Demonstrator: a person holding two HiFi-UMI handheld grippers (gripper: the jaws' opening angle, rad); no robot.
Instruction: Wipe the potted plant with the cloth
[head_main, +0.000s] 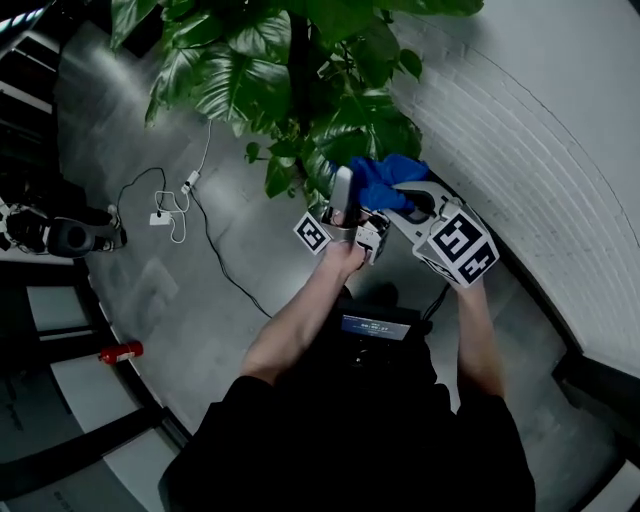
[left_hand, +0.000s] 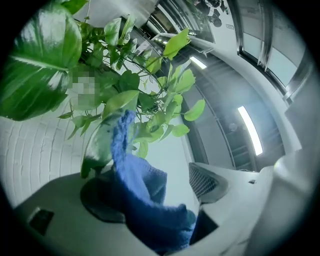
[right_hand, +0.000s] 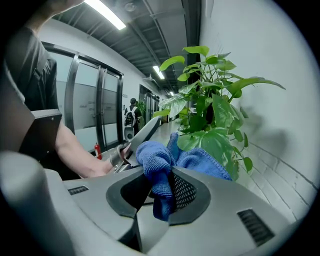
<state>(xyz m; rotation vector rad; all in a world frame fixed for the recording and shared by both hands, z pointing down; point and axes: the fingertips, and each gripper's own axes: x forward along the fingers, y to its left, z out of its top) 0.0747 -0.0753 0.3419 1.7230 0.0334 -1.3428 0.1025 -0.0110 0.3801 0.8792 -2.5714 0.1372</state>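
The potted plant (head_main: 300, 70) stands against the wall ahead of me, its broad green leaves (right_hand: 210, 115) reaching over both grippers. My right gripper (head_main: 405, 200) is shut on the blue cloth (head_main: 385, 180), which bunches between its pads (right_hand: 186, 192) and spills over the top (right_hand: 160, 162). My left gripper (head_main: 345, 195) stands just left of the cloth, pointing up into the foliage. In the left gripper view its jaws stand wide apart, and the cloth (left_hand: 142, 190) lies bunched in the gap in front of a drooping leaf (left_hand: 100, 145). One left finger (right_hand: 137, 135) reaches the cloth's edge.
A white brick wall (head_main: 520, 130) curves along the right. On the grey floor at left lie white cables with a plug block (head_main: 175, 205), a dark device (head_main: 70, 235) and a red extinguisher (head_main: 120, 352). A person (right_hand: 131, 115) stands far down the corridor.
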